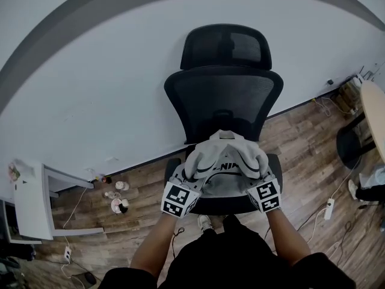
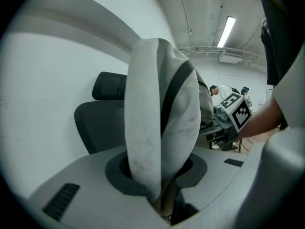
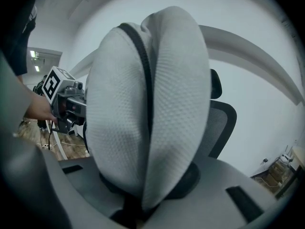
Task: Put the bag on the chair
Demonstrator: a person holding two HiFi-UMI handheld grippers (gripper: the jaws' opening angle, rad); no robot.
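Bag [image 1: 224, 161]: soft grey cloth, likely light and floppy; over the chair [image 1: 224, 95] seat's front edge.
Hold: left gripper [image 1: 184, 184] and right gripper [image 1: 260, 182] each pinched narrowly on a side fold.

- The person wears black clothing [image 1: 240, 254], and the forearms are uncovered.
- One light-coloured shoe [image 1: 206, 223] shows below.
- The left gripper [image 2: 164, 197] and right gripper [image 3: 138, 202] have smooth grey moulded fingers with dark oval recesses and black ribbed slots.
- Each carries a white cube with black square markers: the left cube [image 1: 179, 198] and the right cube [image 1: 265, 195].
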